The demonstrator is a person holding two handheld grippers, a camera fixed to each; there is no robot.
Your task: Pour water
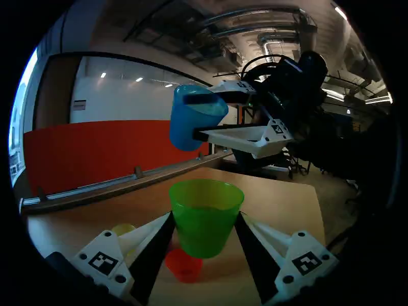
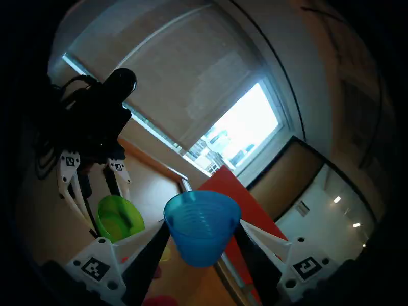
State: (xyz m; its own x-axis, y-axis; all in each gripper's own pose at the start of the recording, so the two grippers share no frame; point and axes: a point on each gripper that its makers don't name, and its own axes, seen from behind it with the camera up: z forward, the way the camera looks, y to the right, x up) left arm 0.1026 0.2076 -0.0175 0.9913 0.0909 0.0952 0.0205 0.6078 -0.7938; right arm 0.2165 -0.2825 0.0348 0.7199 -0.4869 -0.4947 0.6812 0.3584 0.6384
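Entry: pour water, two-cup transfer.

Left gripper (image 1: pixel 205 217): both fingers press the sides of the green cup (image 1: pixel 206 224), clenched on it. The cup is upright and lifted clear above the near part of the table (image 1: pixel 285 204). A faint line shows inside its wall; whether that is a water level I cannot tell.

Right gripper (image 2: pixel 202 223): fingers clamped on the blue cup (image 2: pixel 202 234), one on each side. In the left gripper view this cup hangs higher than the green one and beyond it, toward the table's far edge, its mouth tipped a little. A pale surface inside it may be water.

No stream between the cups, and the blue rim is not over the green mouth — the two are apart.

Also on the table, below the green cup near the near edge: a red cup (image 1: pixel 183 265) and, toward the near left corner, a yellow cup (image 1: pixel 124 230), both partly hidden by the fingers.

Progress, as judged: both cups are picked up and raised — the grasping is done. Left to do: bring the blue rim over the green cup, tip it, and pour.
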